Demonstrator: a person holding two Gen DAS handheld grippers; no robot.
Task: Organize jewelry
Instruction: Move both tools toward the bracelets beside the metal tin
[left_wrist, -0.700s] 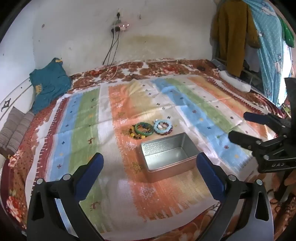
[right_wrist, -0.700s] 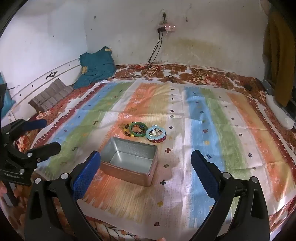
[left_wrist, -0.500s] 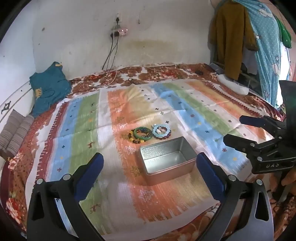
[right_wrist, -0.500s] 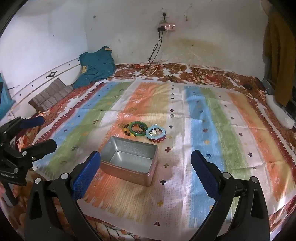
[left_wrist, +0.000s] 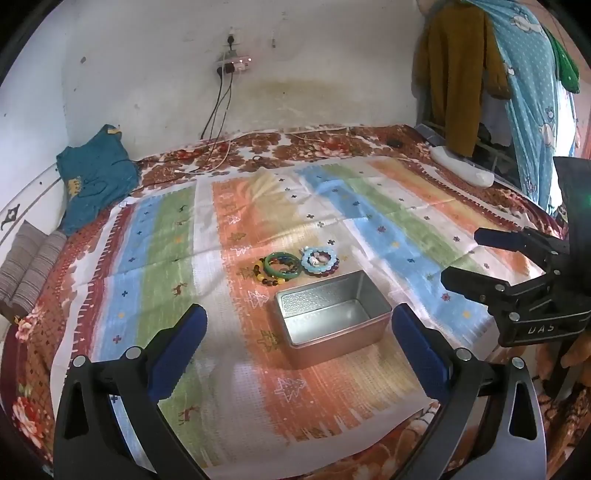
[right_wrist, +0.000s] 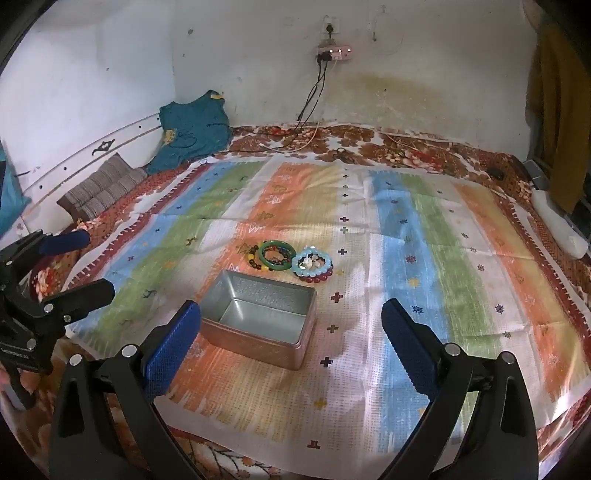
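Both grippers, left gripper (left_wrist: 299, 343) and right gripper (right_wrist: 291, 341), were spread wide and empty. Beaded bracelets and green bangle (right_wrist: 275, 256) lay mid-frame, just above the empty rectangular silver metal tin (right_wrist: 258, 317). Best move: pinch one bangle rim, lift clear of neighbours.

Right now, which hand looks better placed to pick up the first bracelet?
Probably the right gripper. Both stand open and empty, but the bracelets lie nearly straight ahead of it, past the tin's corner. The left gripper faces the tin squarely.

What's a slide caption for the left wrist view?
Open left gripper above an empty metal tin, bracelets piled just behind it on a striped cloth.
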